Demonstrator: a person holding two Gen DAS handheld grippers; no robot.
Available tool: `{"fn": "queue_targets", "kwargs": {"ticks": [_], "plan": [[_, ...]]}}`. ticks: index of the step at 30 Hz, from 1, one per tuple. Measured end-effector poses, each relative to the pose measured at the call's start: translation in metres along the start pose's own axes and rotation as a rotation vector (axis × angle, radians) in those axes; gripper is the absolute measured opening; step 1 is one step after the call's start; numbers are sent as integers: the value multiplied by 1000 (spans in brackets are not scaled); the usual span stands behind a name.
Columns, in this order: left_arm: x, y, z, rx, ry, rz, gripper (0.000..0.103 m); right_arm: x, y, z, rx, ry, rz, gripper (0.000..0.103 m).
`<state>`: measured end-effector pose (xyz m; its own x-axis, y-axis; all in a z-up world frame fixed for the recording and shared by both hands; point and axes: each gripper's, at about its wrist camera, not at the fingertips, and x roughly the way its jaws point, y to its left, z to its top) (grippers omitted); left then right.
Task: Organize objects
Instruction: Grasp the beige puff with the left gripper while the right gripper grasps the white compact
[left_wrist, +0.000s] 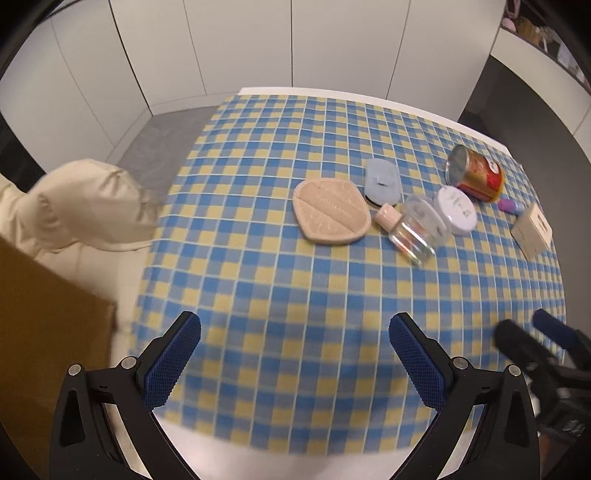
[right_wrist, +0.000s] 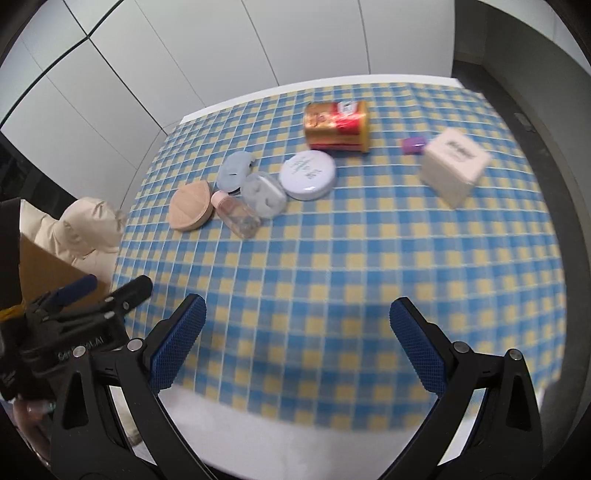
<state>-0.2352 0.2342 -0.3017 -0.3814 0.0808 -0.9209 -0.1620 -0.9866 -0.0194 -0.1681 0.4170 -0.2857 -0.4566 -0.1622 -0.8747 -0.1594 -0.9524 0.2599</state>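
While hidden leftward, box (right_wrist: 456, 168) faces right.

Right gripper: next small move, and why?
Probably advance the right gripper toward the cream box. Its jaws are open and empty, it hangs at the near table edge, and the box stands alone, apart from the clustered items, so it is easiest to grasp.

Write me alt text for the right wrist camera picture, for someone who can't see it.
An open right gripper hovers over a blue-and-yellow checked tablecloth, holding nothing. Farther off lie a beige pad, a clear bottle, a round white tin, a red-and-gold can on its side and a cream box.
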Motion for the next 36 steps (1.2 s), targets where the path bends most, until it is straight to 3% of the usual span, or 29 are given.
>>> {"fn": "queue_targets", "kwargs": {"ticks": [7,19,22,25,31,36], "plan": [[26,0,19,-34,-23,-29,102,45,2,24,2,-43,-41,101],[66,-8,46,-59,-40,-15,102,79,-21,75,92,-99,-117,101],[71,-14,47,-52,-45,-17,102,85,-18,79,94,-106,-126,101],[77,-22,48,-19,-59,33,102,92,-12,80,72,-104,-147,101],[79,-24,49,-19,-87,27,102,97,-2,83,25,-105,-138,100],[83,-25,53,-10,-98,24,102,96,-8,86,16,-122,-126,93]]}}
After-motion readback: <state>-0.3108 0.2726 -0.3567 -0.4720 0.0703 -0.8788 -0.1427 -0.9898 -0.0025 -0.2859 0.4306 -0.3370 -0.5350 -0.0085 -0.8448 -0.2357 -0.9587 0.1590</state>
